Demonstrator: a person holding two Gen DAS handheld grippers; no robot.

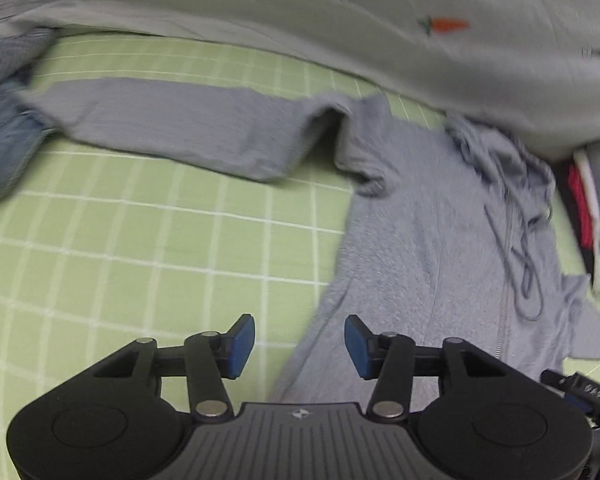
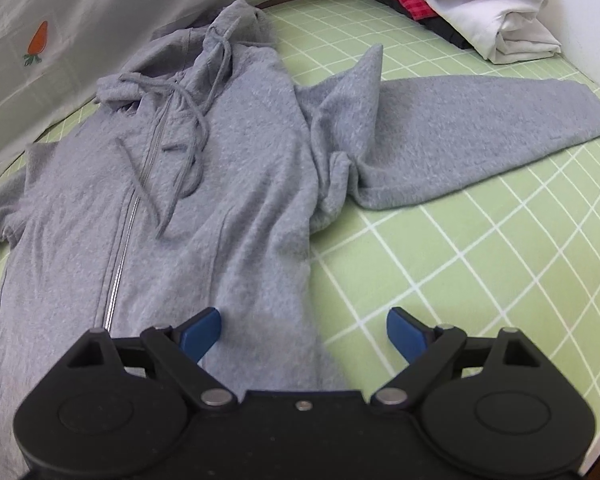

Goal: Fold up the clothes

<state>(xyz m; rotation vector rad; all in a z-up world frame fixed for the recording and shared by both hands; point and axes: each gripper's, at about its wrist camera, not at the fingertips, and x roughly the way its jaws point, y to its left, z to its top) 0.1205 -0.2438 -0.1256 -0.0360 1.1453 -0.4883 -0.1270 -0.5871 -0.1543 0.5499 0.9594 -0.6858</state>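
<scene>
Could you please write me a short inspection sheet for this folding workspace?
Surface: green checked sheet, partly bare.
Job's things: grey zip hoodie lying front up, zipped, both sleeves spread outward, drawstrings loose.
Clutter: folded clothes stack in the far corner; blue denim garment near one sleeve end.
Grippers: left gripper open at one hem side; right gripper open at the other.
Cables: nothing seen.
Surroundings: grey carrot-print bedding beyond the hood.
</scene>
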